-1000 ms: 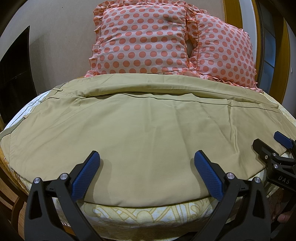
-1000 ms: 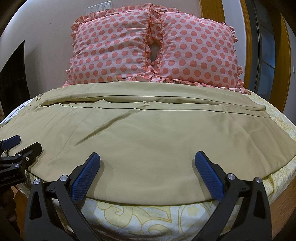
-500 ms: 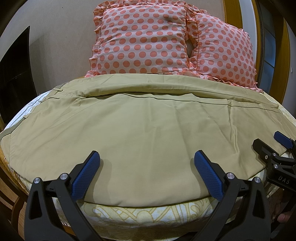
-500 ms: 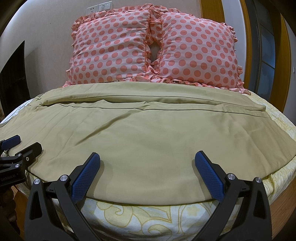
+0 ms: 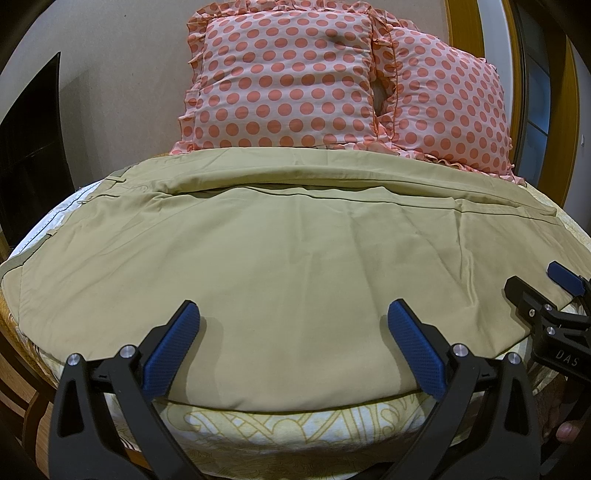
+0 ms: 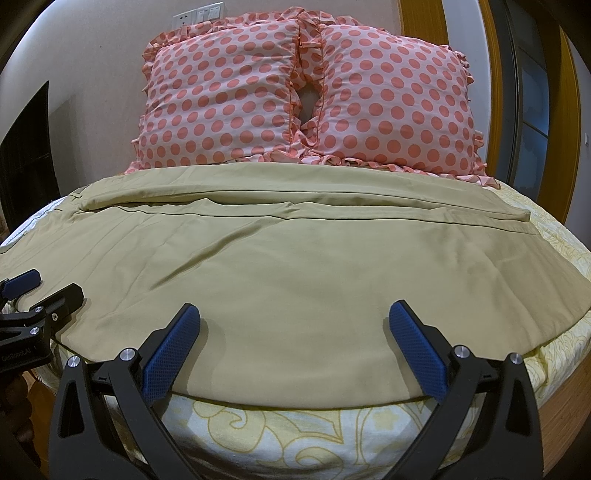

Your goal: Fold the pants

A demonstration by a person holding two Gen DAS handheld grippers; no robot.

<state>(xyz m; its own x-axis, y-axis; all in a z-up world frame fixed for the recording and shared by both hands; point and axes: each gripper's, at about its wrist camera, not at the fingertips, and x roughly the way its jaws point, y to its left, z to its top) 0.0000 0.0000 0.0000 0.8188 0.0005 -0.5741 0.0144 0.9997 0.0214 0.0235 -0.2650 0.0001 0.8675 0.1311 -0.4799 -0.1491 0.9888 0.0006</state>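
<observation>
Khaki pants (image 5: 295, 266) lie spread flat across the bed, waistband at the left, leg ends at the right; they also show in the right wrist view (image 6: 295, 273). My left gripper (image 5: 293, 347) is open and empty, hovering over the near hem of the pants. My right gripper (image 6: 295, 347) is open and empty over the near hem further right. The right gripper shows at the right edge of the left wrist view (image 5: 543, 291). The left gripper shows at the left edge of the right wrist view (image 6: 40, 291).
Two pink polka-dot pillows (image 5: 288, 81) (image 6: 395, 107) lean against the wall behind the pants. A white sheet with yellow pattern (image 6: 295, 428) covers the bed front. A dark panel (image 5: 29, 147) stands at the left, a wooden door frame (image 6: 421, 18) at the right.
</observation>
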